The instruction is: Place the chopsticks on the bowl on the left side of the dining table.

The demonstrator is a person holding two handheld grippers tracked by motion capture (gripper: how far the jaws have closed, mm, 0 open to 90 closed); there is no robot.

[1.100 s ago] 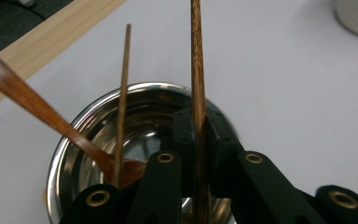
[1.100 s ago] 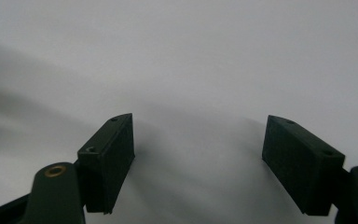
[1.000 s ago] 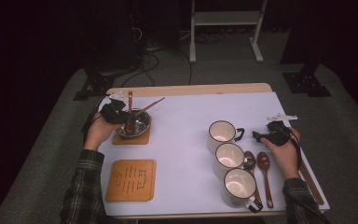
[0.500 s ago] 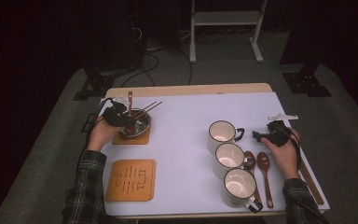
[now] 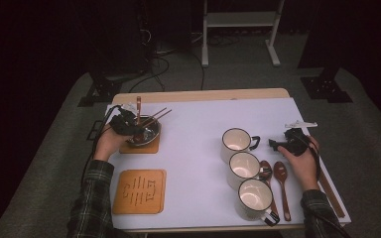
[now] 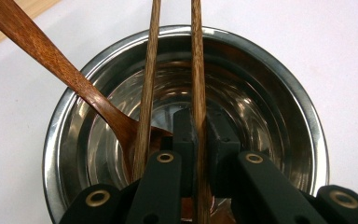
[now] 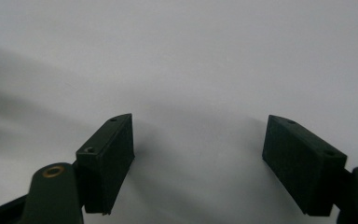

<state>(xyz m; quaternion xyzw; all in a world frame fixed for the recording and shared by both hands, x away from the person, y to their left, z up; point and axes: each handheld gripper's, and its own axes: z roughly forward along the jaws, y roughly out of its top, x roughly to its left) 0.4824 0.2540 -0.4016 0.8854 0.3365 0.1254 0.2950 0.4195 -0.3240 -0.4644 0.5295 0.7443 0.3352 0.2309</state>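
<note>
A steel bowl (image 5: 151, 134) (image 6: 261, 107) sits on an orange coaster (image 5: 141, 147) at the table's left. Inside it rest a wooden spoon (image 5: 138, 106) (image 6: 70, 77) and two wooden chopsticks (image 5: 156, 116). My left gripper (image 5: 125, 123) (image 6: 199, 128) reaches over the bowl's near rim and is shut on one chopstick (image 6: 197, 56). The other chopstick (image 6: 148, 79) lies just outside the left jaw. My right gripper (image 5: 277, 145) (image 7: 199, 140) stands open over bare white table, right of the mugs, with nothing between its pads.
Three white mugs (image 5: 244, 166) stand in a row at right. Beside them lie two wooden spoons (image 5: 281, 173), and a long wooden strip (image 5: 330, 191) lies by the right edge. A second orange coaster (image 5: 140, 191) lies near the front left. The white table (image 5: 198, 144) has open room in the middle.
My left gripper has crept slightly toward the bowl with the chopstick in it. The right hand has stayed still.
</note>
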